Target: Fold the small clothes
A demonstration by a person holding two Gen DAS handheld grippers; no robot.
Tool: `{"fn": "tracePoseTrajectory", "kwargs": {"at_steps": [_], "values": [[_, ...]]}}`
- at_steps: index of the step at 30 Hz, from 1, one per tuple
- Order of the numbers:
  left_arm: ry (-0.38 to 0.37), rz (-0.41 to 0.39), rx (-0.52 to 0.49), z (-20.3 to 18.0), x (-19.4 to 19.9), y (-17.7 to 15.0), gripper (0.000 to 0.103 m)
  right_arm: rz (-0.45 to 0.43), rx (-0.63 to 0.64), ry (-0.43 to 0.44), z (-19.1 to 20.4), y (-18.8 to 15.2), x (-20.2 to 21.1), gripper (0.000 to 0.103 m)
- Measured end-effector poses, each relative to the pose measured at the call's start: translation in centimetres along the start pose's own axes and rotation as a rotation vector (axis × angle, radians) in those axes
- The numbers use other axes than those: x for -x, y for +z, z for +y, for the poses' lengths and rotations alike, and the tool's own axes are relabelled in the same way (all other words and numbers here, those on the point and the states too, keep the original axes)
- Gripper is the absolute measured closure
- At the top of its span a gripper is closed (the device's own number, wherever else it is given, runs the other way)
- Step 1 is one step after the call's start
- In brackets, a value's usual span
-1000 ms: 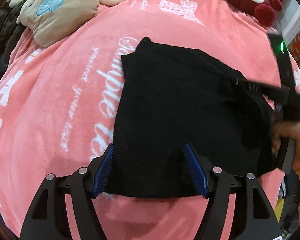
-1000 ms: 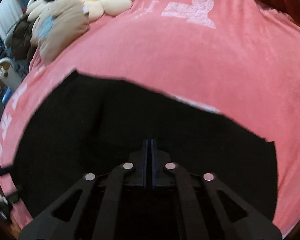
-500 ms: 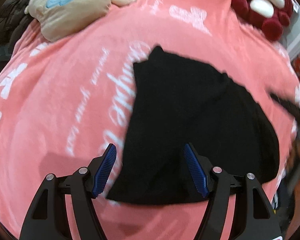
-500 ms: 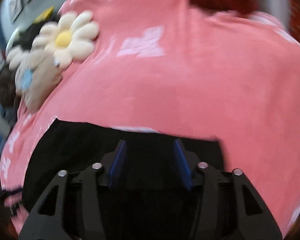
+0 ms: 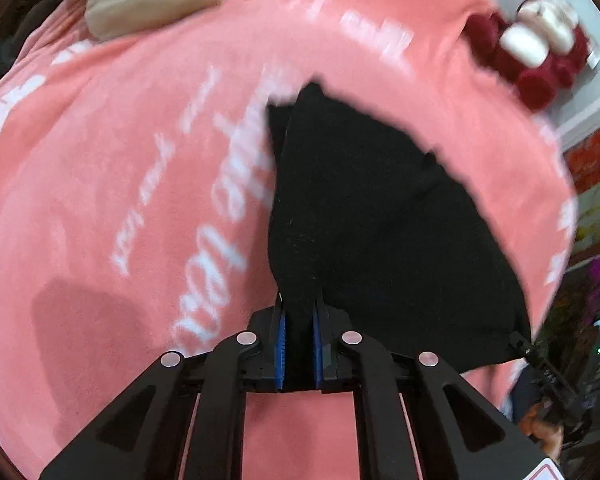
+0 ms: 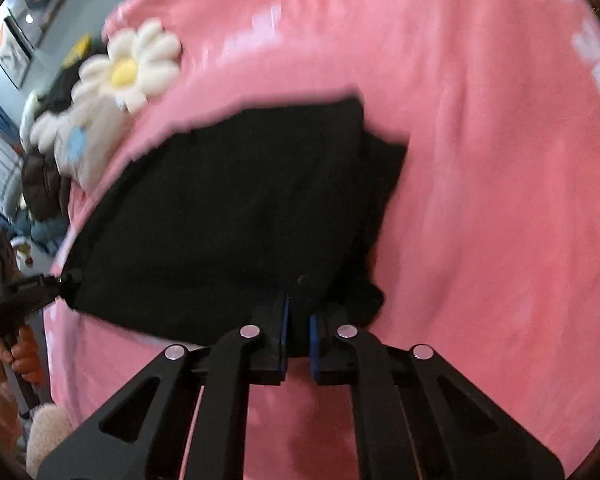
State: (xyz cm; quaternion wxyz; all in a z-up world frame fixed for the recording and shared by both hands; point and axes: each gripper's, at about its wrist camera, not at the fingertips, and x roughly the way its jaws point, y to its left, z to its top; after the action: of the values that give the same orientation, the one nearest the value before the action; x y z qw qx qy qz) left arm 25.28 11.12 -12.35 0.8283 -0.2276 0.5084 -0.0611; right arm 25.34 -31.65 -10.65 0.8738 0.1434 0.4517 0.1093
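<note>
Right now both grippers pinch the near hem of the black garment [image 5: 380, 220], which lies on the pink blanket [image 5: 100, 200]. The left gripper [image 5: 299, 344] is closed on the near left corner, the cloth stretching away toward one o'clock. The right gripper [image 6: 298, 340], nearly closed, nips the near right corner, the cloth spreading toward eleven o'clock. I'd judge the next fold carries this near edge straight away toward twelve o'clock.

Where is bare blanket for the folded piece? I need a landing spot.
Free: blanket right of the black garment, and left of it. Crowded: far edge, with flower pillow, tan plush, red plush.
</note>
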Motion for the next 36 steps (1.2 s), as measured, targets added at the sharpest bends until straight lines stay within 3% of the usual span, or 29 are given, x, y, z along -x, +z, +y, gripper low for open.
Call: {"fn": "tracePoseTrajectory", "kwargs": {"at_steps": [2, 4, 5, 7, 11, 15, 17, 19, 20, 22, 25, 27, 28, 30, 33, 34, 36], "values": [[0.016, 0.007, -0.025, -0.3, 0.4, 0.2, 0.095, 0.042, 0.003, -0.006, -0.7, -0.6, -0.5, 0.097], [0.088, 0.076, -0.051, 0.0, -1.7, -0.2, 0.090, 0.176, 0.036, -0.059, -1.2, -2.2, -4.2, 0.086], [0.147, 0.117, -0.059, 0.4, -3.0, -0.8, 0.085, 0.178, 0.025, -0.049, -1.4, -2.6, -4.4, 0.086], [0.162, 0.074, -0.067, -0.2, -2.0, -1.0, 0.079, 0.127, -0.003, -0.064, -0.9, -2.1, -2.9, 0.081], [0.168, 0.000, -0.086, -1.2, 0.4, -0.7, 0.059, -0.002, 0.020, -0.097, 1.7, 1.0, 0.1, 0.081], [0.164, -0.066, -0.084, -2.7, 0.9, 2.2, 0.057, -0.021, 0.071, -0.063, 4.6, 5.2, -1.8, 0.081], [0.109, -0.087, -0.093, -4.3, 0.3, 4.2, 0.057, 0.010, 0.105, -0.070, 5.9, 6.7, -4.4, 0.081], [0.105, -0.064, -0.126, -5.6, -1.9, 5.9, 0.056, 0.057, 0.111, -0.064, 6.3, 7.0, -7.6, 0.081], [0.154, -0.035, -0.139, -5.9, -4.1, 6.8, 0.056, 0.082, 0.115, -0.078, 6.2, 6.8, -8.5, 0.081], [0.255, 0.028, -0.156, -5.2, -7.7, 7.8, 0.057, 0.116, 0.123, -0.190, 4.6, 6.8, -10.8, 0.083], [0.350, -0.034, -0.136, -3.8, -8.7, 9.3, 0.054, 0.070, 0.005, -0.226, 2.6, 7.3, -9.6, 0.082], [0.402, -0.059, -0.129, -3.3, -7.7, 9.9, 0.054, 0.025, 0.028, -0.229, 3.0, 7.4, -8.5, 0.076], [0.392, -0.073, -0.128, -3.1, -7.2, 9.9, 0.054, 0.047, 0.082, -0.270, 3.1, 7.1, -9.0, 0.064], [0.393, -0.065, -0.142, -2.8, -6.2, 9.5, 0.054, 0.122, 0.121, -0.318, 2.3, 6.3, -10.3, 0.064], [0.319, -0.048, -0.123, -1.7, -3.9, 7.8, 0.048, 0.063, 0.053, -0.293, 1.8, 5.6, -7.2, 0.061], [0.276, -0.046, -0.107, -1.1, -2.8, 6.7, 0.041, 0.040, 0.022, -0.274, 1.6, 4.9, -5.8, 0.049], [0.217, -0.039, -0.080, -0.4, -1.2, 4.7, 0.038, 0.017, -0.032, -0.234, 0.9, 3.2, -3.9, 0.039]]}}
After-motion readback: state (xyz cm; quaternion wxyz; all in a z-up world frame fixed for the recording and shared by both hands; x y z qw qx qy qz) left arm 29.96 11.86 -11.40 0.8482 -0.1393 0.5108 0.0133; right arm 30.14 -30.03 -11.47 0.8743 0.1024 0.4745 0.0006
